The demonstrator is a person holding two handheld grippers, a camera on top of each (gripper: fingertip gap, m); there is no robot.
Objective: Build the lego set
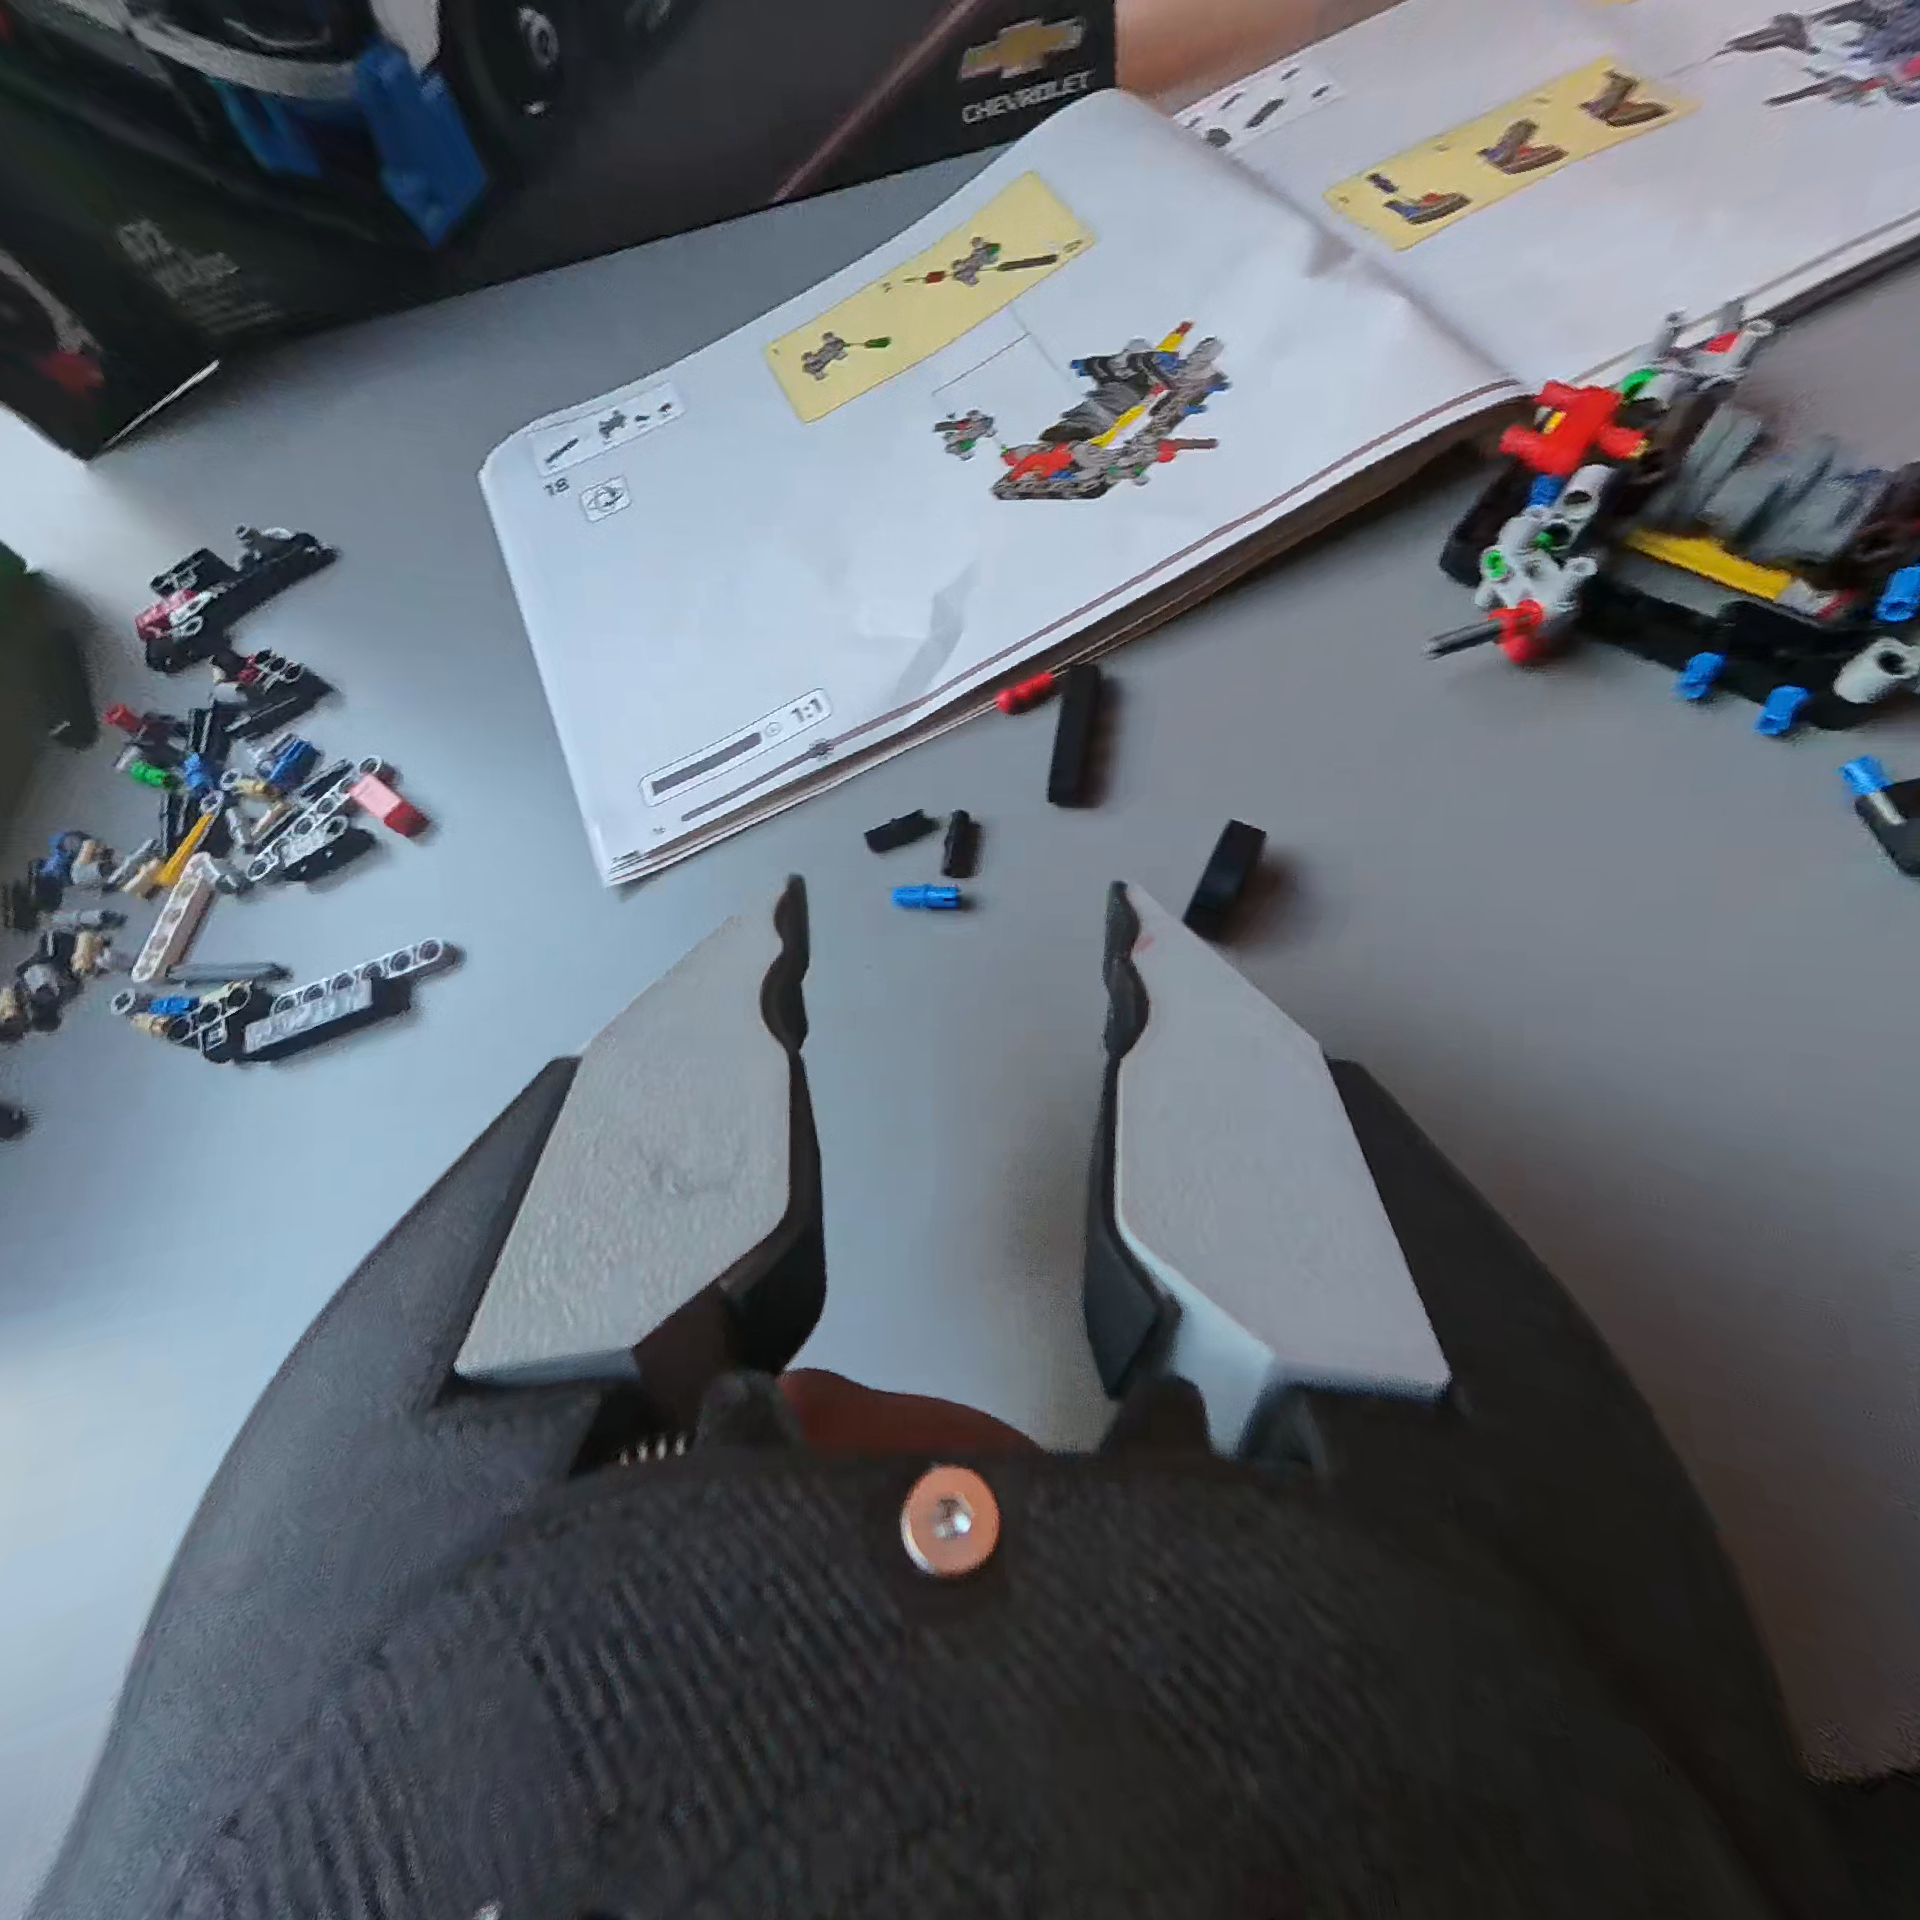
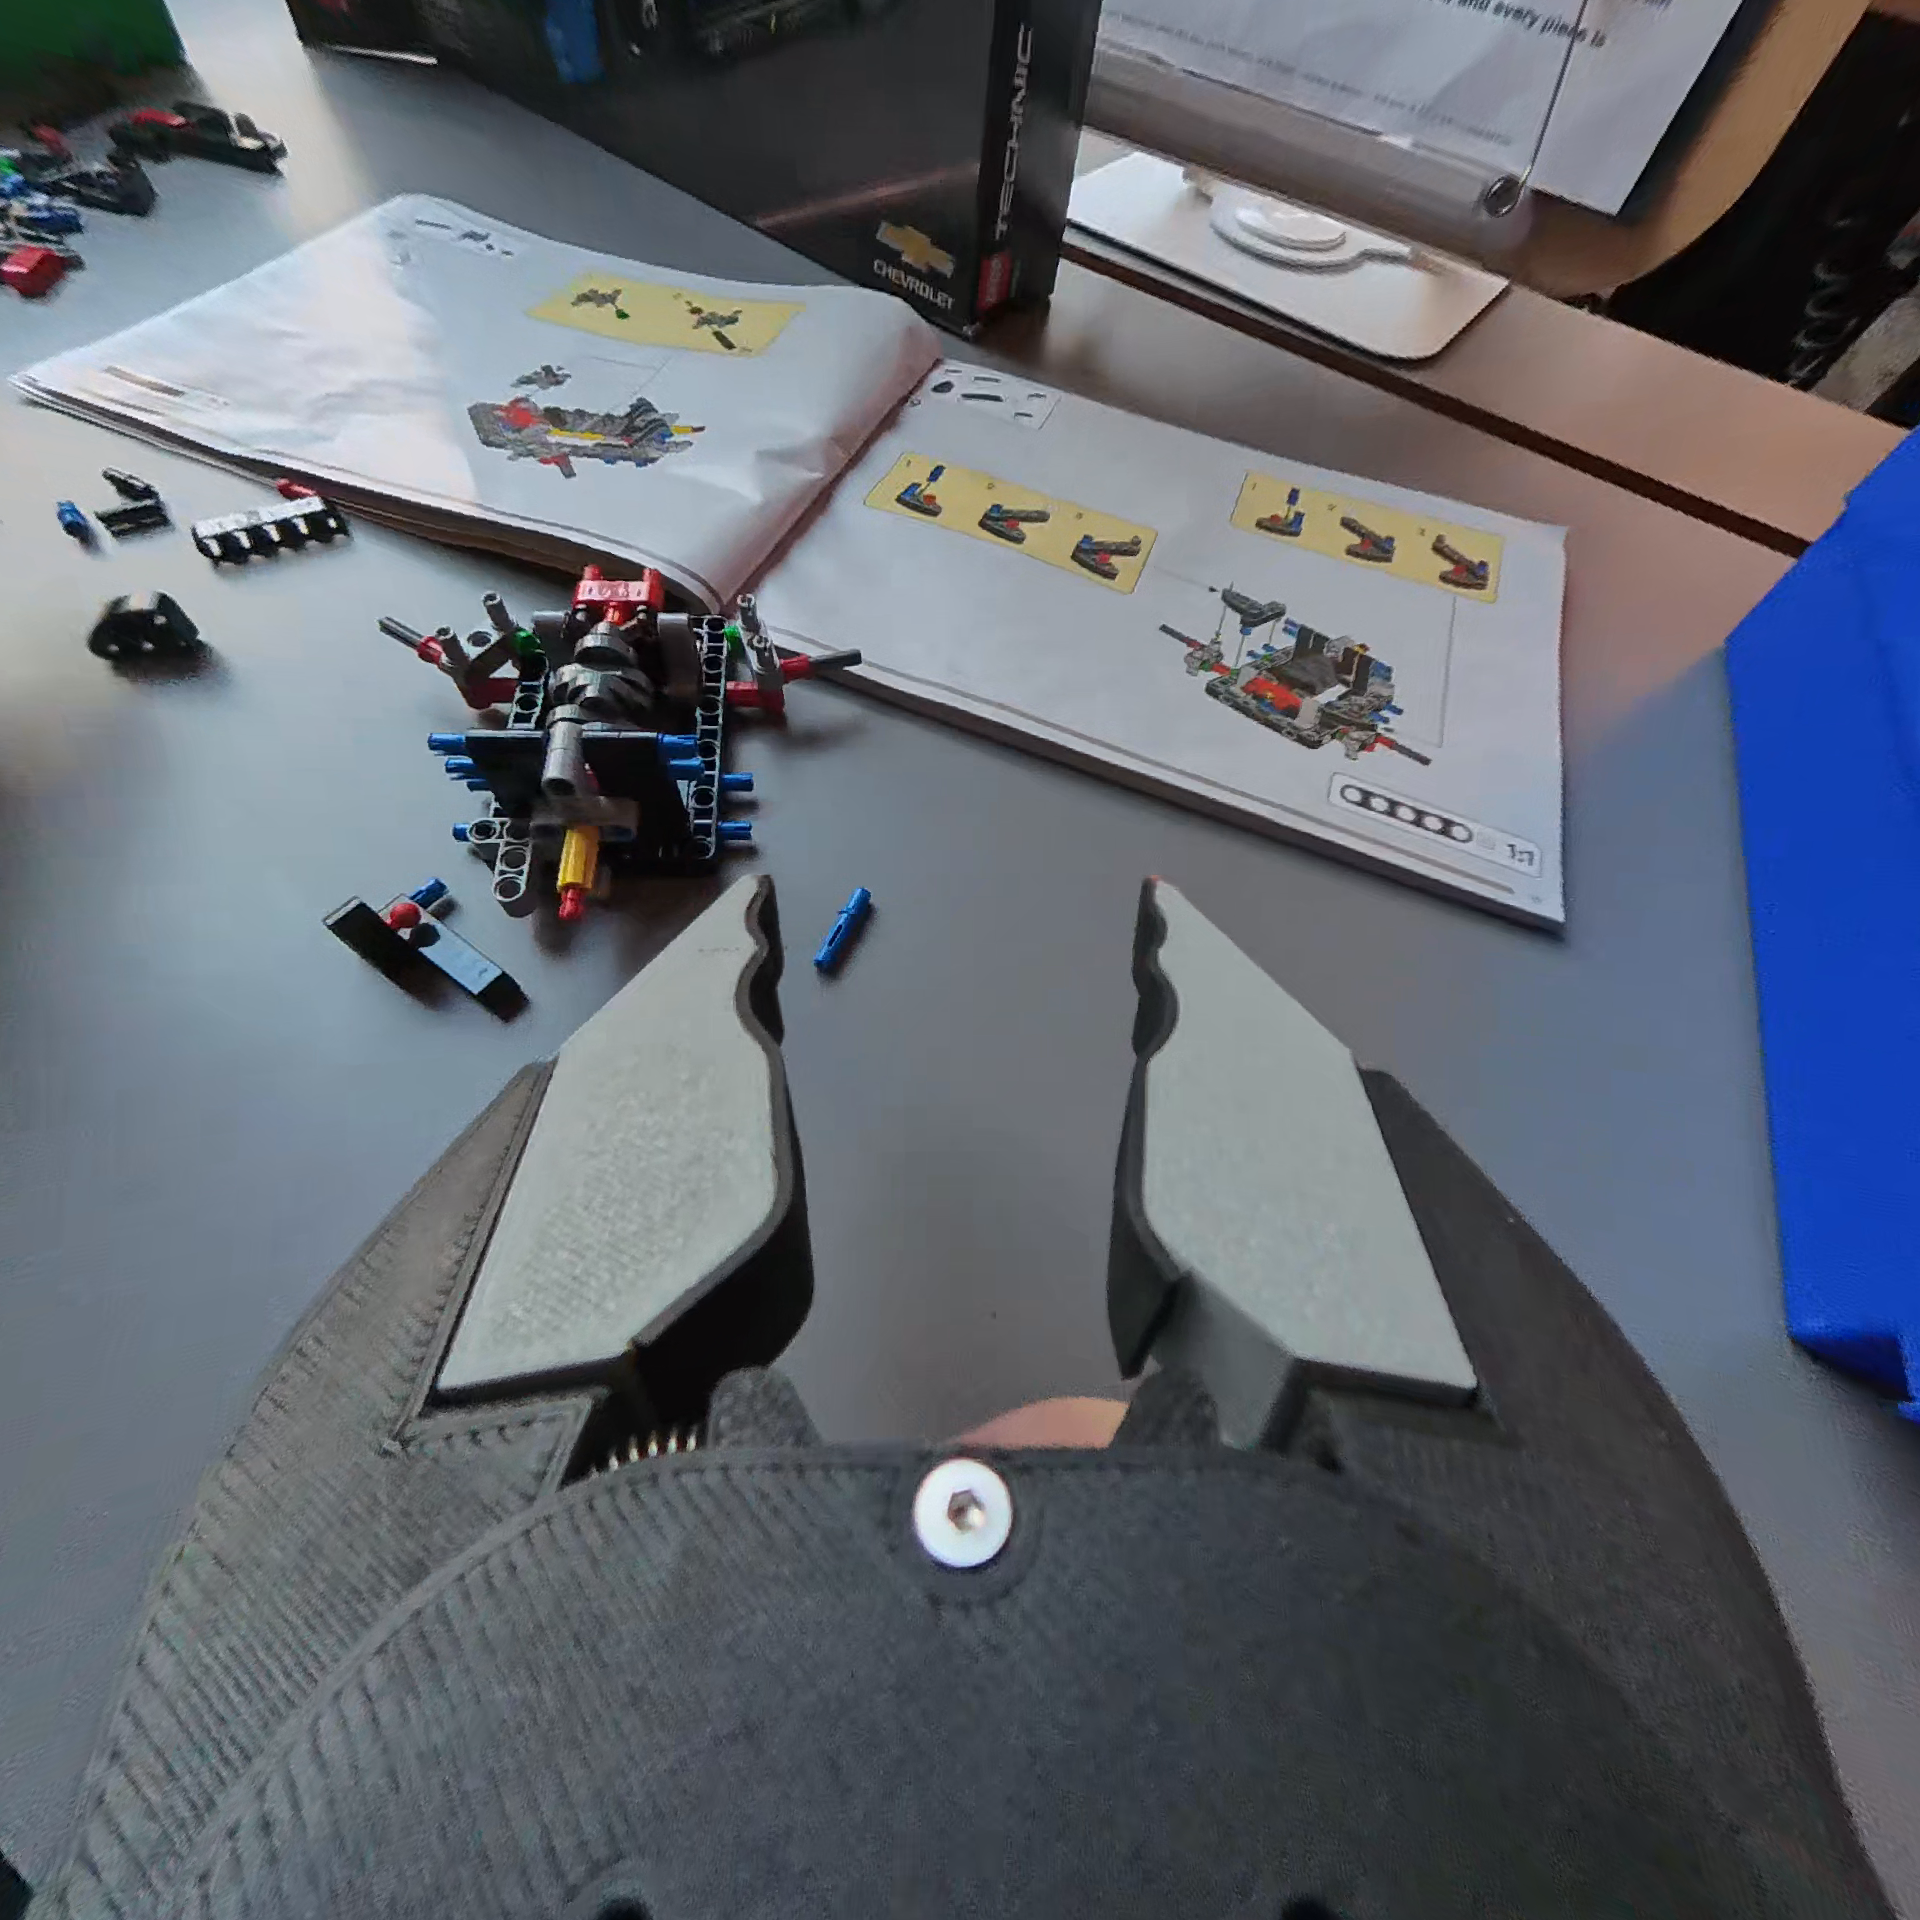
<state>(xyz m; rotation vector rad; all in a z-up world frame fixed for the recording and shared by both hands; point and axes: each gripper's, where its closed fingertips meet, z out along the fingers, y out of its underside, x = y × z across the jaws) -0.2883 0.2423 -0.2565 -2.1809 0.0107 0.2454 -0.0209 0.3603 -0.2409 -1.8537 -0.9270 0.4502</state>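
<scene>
Left gripper [image 1: 954, 896]: jaws spread wide, nothing between them, hovering over bare grey desk [image 1: 1455, 1039] clear of every part. Just ahead of its tips, a single blue pin [image 1: 927, 896], two short black connectors [image 1: 930, 834] side by side, one longer black beam [image 1: 1075, 736] touching nothing, and one black block [image 1: 1226, 878] just beside the right finger [image 1: 1226, 1132]. One small red pin [image 1: 1023, 693] tucked against the lower edge of the open instruction booklet [image 1: 831, 582].

Right gripper [image 2: 956, 894]: likewise wide open, empty, above the desk with no contact. One loose blue pin [image 2: 842, 928] lying just beyond the left finger [image 2: 634, 1174].

One partly built lego assembly [image 2: 613, 727], black frame with grey gears, blue pins sticking out both sides, a yellow piece at the near end and a red piece at the far end, sitting against the booklet's lower edge near its spine. One small black sub-piece with a red ball and blue pin [image 2: 421, 945] near it, toward the front. One black rounded part [image 2: 143, 627] off alone toward the left. One black beam with holes [image 2: 268, 528] by the booklet's left page.

One heap of mixed loose parts [image 1: 229, 790] toward the desk's left side; too many and too blurred to count. One dark product box [image 1: 312, 156] standing along the far edge. One blue object [image 2: 1829, 935] at the right edge, only partly in view.
</scene>
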